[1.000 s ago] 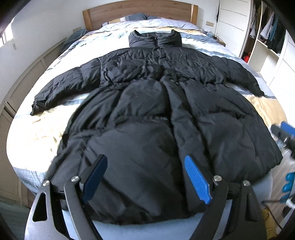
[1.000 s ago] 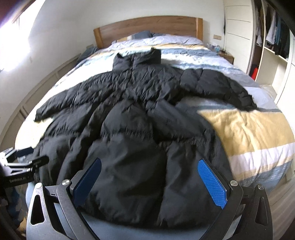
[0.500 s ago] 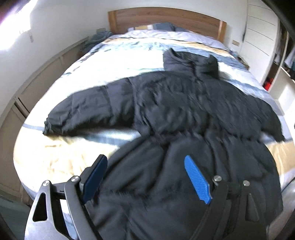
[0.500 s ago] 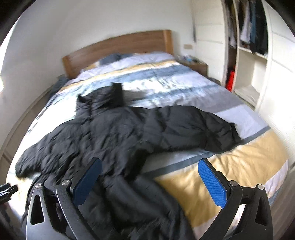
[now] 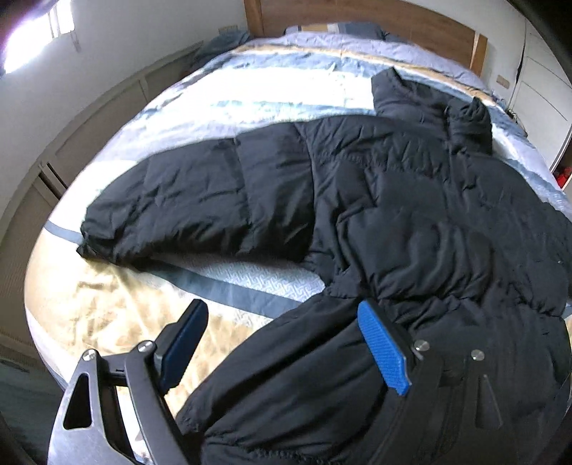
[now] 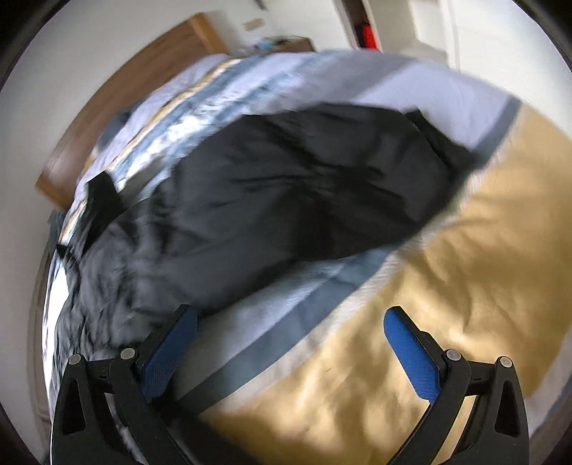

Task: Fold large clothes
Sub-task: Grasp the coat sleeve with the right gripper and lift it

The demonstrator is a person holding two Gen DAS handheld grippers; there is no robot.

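A: left view first, what's there?
B: black coat [image 5: 411, 214] spread flat on the bed [image 5: 107, 304], collar toward the headboard [image 5: 393, 18], one sleeve [image 5: 186, 211] stretched out to the left over the striped cover
A: left gripper [image 5: 282, 343]?
B: fingers spread wide, nothing between them; it hangs over the coat's lower part, the left pad over the yellow band of the cover, the right pad [image 5: 382, 354] over black fabric, can't tell if it's touching
A: right view?
B: blurry and tilted; the coat [image 6: 286, 200] lies at upper left, its other sleeve reaching right across the bed [image 6: 482, 268]
A: right gripper [image 6: 289, 343]?
B: fingers spread too, empty, over the blue and yellow stripes just below that sleeve, clear of the coat
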